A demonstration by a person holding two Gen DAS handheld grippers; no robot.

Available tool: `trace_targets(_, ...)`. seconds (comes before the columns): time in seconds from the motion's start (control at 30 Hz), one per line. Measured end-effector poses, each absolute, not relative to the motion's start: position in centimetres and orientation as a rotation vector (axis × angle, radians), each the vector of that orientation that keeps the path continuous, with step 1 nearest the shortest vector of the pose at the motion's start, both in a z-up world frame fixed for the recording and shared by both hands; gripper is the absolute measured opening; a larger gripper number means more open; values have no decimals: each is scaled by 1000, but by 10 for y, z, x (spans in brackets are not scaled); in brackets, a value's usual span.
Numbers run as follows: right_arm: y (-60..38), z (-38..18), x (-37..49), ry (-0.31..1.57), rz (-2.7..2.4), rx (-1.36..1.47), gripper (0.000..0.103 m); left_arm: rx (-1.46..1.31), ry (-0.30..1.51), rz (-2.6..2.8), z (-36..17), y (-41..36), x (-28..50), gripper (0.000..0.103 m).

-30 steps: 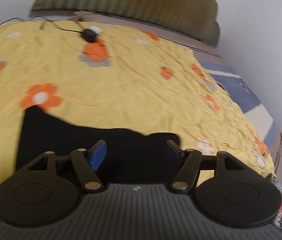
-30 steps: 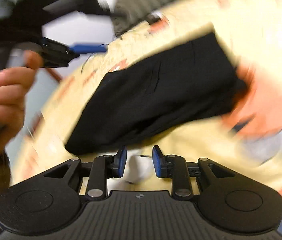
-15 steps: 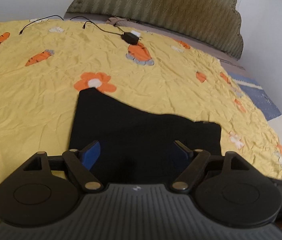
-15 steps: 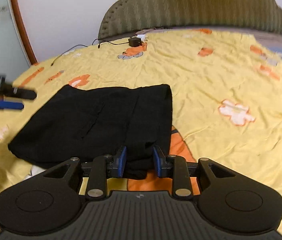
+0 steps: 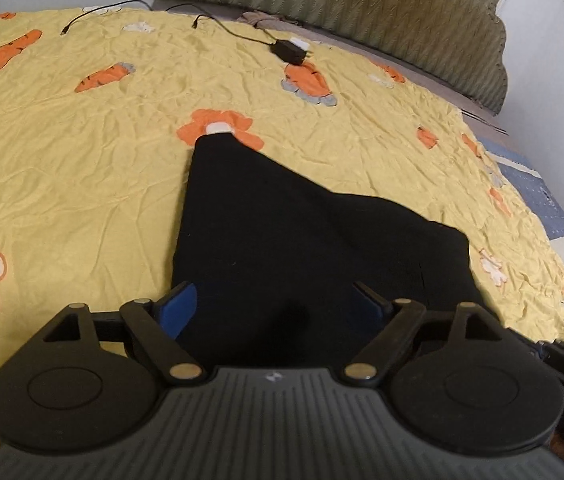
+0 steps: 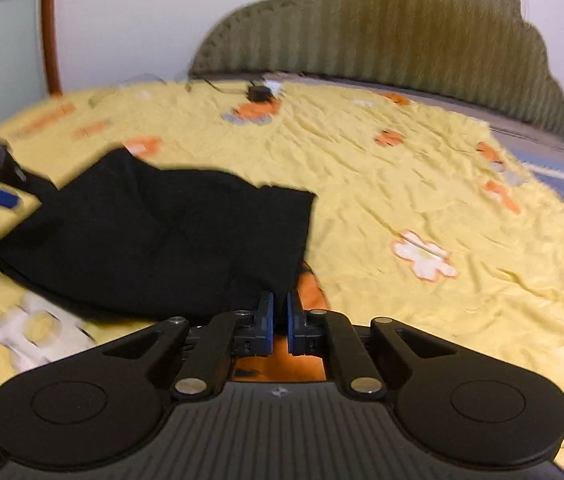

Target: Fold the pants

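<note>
Black pants lay part-folded on the yellow bedspread. R gripper had just pinched shut on the near corner; L gripper spread wide over the other edge, nothing held. Advice: L needs equal bite before lifting, else fold skews.

Left tongs: pitched downward, blue-padded fingers spread wide toward 10 and 2 o'clock; jaws have just been opening, nothing pressed by the pads. Also visible at 9 o'clock in the right wrist view.

Right tongs: pitched downward, pads drawn nearly together; jaws have just been closing.
</note>
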State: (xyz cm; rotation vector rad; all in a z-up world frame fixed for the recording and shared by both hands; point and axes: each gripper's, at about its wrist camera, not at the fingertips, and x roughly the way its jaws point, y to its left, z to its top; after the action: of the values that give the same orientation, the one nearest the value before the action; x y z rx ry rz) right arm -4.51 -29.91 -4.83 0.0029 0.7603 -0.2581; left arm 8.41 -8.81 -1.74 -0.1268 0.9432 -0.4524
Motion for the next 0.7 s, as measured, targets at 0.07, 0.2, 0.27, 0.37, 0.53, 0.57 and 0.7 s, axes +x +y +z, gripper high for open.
trace_targets(0.07, -300, -61, -42, 813, -312, -56, 0, -127, 958, -459, -22, -88, 84, 81)
trace_targets(0.2, -322, -47, -53, 735, -329, 112, 1, -90, 938, -448, -26, -85, 81, 81)
trace_targets(0.27, -319, -30, -51, 661, -343, 41, 2, -70, 938, -460, -28, -85, 80, 82)
trace_targets(0.37, -313, -20, -31, 619, -223, 98, 2, -49, 954, -454, -34, -87, 79, 82)
trace_targets(0.53, -301, -63, 9, 793, -187, -22, 3, 33, 995, -455, -49, -88, 79, 85)
trace_targets(0.57, -305, -66, 9, 793, -204, -20, 3, 28, 1004, -470, -53, -85, 80, 85)
trace_targets(0.7, -323, -45, 11, 714, -218, 91, 4, -27, 1024, -485, -49, -76, 92, 85)
